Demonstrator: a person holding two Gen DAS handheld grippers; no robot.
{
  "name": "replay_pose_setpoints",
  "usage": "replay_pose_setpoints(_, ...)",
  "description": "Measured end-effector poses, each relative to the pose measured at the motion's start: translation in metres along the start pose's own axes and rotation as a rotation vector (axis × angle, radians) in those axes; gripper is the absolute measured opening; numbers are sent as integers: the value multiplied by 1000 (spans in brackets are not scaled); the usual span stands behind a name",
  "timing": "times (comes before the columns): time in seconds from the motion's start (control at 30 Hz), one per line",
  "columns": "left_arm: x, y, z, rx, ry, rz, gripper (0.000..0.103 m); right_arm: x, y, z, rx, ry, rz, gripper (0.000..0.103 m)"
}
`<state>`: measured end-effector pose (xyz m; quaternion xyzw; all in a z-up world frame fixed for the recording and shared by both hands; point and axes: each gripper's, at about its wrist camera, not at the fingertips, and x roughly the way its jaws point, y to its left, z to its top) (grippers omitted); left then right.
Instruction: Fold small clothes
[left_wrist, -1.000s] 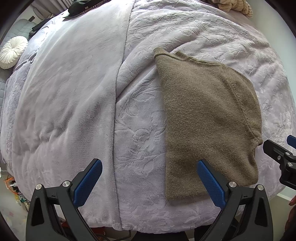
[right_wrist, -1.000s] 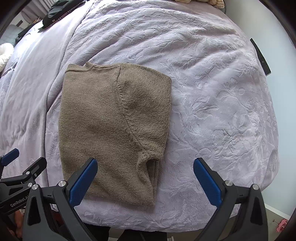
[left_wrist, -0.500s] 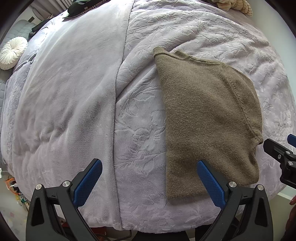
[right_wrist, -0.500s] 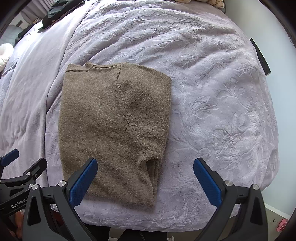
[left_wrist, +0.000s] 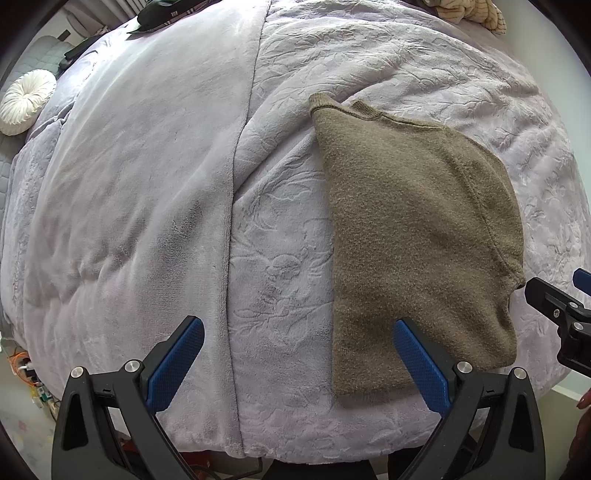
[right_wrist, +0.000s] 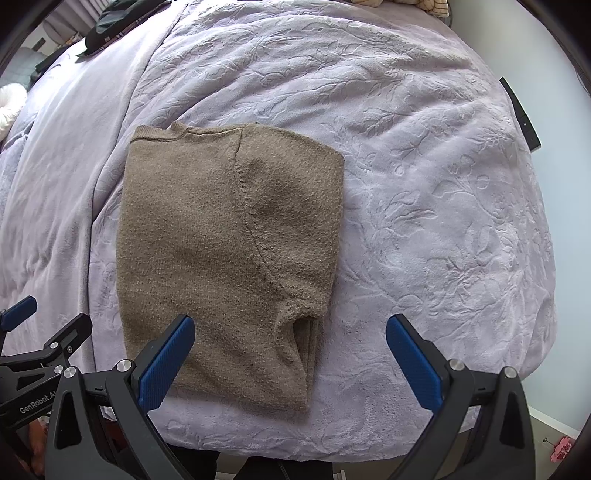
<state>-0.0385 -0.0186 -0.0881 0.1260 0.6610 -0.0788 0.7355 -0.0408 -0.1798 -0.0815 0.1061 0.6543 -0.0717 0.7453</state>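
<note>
Brown knit sweater (right_wrist: 229, 254) lies folded flat on lilac bed cover (right_wrist: 424, 206), near its front edge. We hold left hand-held gripper (left_wrist: 295, 365) spread wide, empty, above sweater's left hem corner. Right hand-held gripper (right_wrist: 290, 360) likewise agape, empty, above sweater's right hem corner.

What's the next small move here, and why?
Probably bring both open grippers, left gripper and right gripper, down onto the near hem of the brown sweater. It lies flat on the lilac blanket, sleeves already folded in, neither gripper holding it, so a bottom-to-collar fold looks due.
</note>
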Motion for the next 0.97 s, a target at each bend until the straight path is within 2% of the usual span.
replay_pose_setpoints(0.97,2,-1,-1,-9,10,-28,103,3,1,0,-3,12,-4,103)
